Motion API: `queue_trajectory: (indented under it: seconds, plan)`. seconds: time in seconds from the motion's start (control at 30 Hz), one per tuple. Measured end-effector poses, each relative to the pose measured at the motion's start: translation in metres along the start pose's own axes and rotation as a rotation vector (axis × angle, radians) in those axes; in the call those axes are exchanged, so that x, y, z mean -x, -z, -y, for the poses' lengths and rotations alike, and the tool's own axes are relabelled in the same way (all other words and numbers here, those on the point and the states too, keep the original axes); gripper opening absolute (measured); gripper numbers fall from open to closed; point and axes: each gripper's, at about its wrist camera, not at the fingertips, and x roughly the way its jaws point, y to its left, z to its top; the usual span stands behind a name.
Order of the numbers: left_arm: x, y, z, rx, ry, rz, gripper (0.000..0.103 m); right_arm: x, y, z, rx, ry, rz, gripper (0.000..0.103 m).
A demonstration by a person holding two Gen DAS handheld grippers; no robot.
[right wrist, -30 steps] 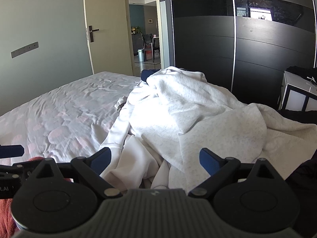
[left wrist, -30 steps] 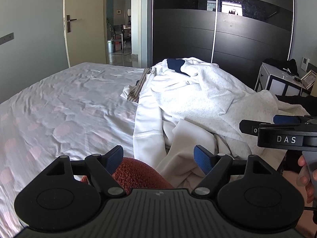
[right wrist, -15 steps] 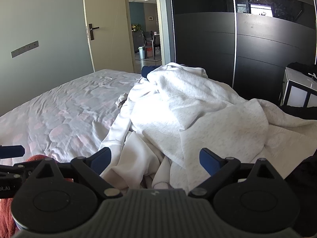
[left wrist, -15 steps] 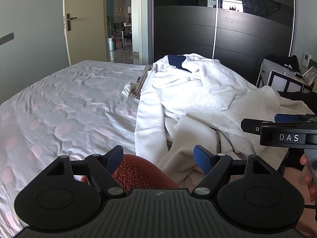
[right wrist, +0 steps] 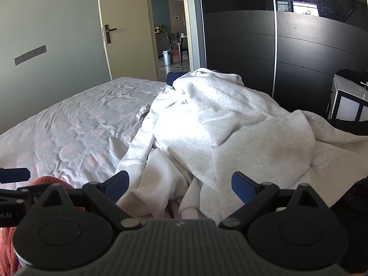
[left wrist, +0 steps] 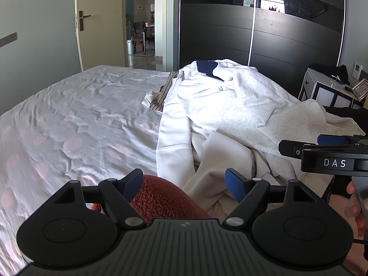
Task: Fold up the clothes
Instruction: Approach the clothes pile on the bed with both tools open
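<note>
The clothes pile point(left wrist: 230, 115) lies heaped on the right half of the bed point(left wrist: 80, 119), unfolded: a grey fleece sweatshirt point(right wrist: 241, 133) draped over a white garment point(left wrist: 174, 133) whose cuffed sleeve trails toward me. I judge both items soft, limp and light, with some bulk in the fleece; they will sag and drag neighbouring layers when lifted. I would take hold at a hem, cuff or shoulder seam, where the fabric is doubled. My left tongs point(left wrist: 184, 182) are spread and empty, hovering over a rust-red textured cloth point(left wrist: 161, 195), with the white sleeve just ahead. My right tongs point(right wrist: 180, 185) are likewise spread and empty, directly before the near edge of the pile, not touching it
</note>
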Motion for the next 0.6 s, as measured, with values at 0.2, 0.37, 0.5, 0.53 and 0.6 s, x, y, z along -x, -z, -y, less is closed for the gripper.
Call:
queue_trajectory:
  seconds: [0.2, 0.37, 0.5, 0.53, 0.6]
  plan:
    - [-0.002, 0.001, -0.001, 0.002, 0.001, -0.012, 0.093, -0.005, -0.003, 0.001, 0.017, -0.005, -0.012, 0.097]
    - [-0.004, 0.000, -0.008, 0.017, -0.002, -0.025, 0.093, -0.014, -0.007, 0.001, 0.058, -0.007, -0.028, 0.097]
    - [-0.006, -0.004, -0.022, 0.036, -0.020, -0.038, 0.093, -0.029, -0.017, 0.006, 0.098, 0.004, -0.037, 0.097]
    - [-0.006, -0.005, -0.027, 0.041, -0.028, -0.041, 0.093, -0.036, -0.023, 0.009, 0.103, 0.004, -0.038, 0.097]
    - [-0.006, -0.008, -0.037, 0.052, -0.048, -0.045, 0.093, -0.050, -0.037, 0.014, 0.119, 0.005, -0.039, 0.097]
